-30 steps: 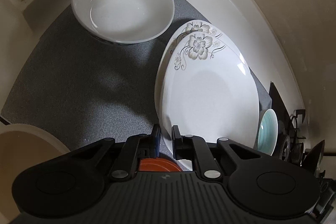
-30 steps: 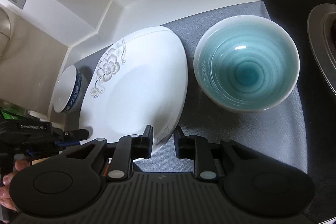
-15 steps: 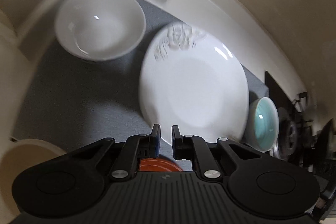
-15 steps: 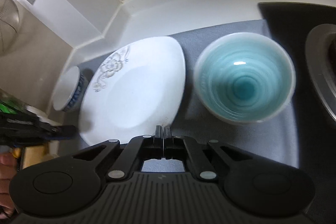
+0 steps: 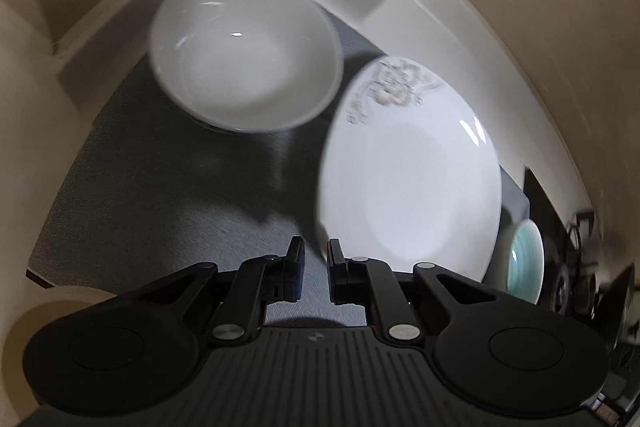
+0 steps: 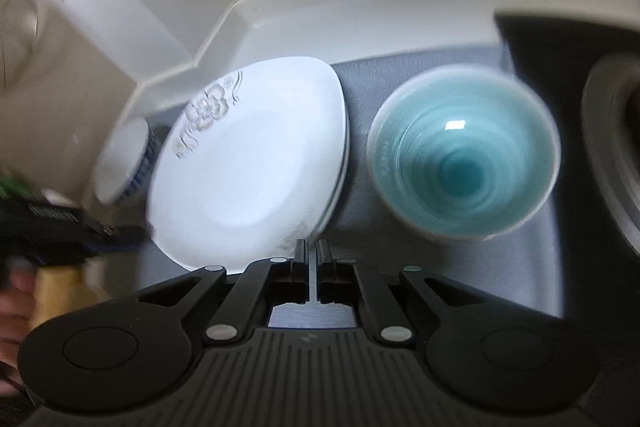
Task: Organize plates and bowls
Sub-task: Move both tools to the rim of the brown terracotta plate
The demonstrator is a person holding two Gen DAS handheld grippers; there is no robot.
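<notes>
The white floral plate lies on the grey mat, between the white bowl and the teal bowl. In the right wrist view a dark line runs under its right rim, perhaps a second plate beneath; the blur prevents confirmation. The floral print on its far rim is smeared in both views.

The left gripper stands with a narrow gap between its fingers and nothing in them; its right finger sits just beside the plate's near-left edge, and contact cannot be confirmed. The right gripper has its fingers drawn almost together, a thin slit remaining, at the plate's near-right rim. Whether the rim is pinched between them cannot be told.

The white bowl, with a blue-patterned outer wall seen only in the right wrist view, sits apart from the plate at the mat's far corner. The teal bowl is cut off by the plate in the left wrist view. A dark round object at the right edge is cropped and unidentifiable.
</notes>
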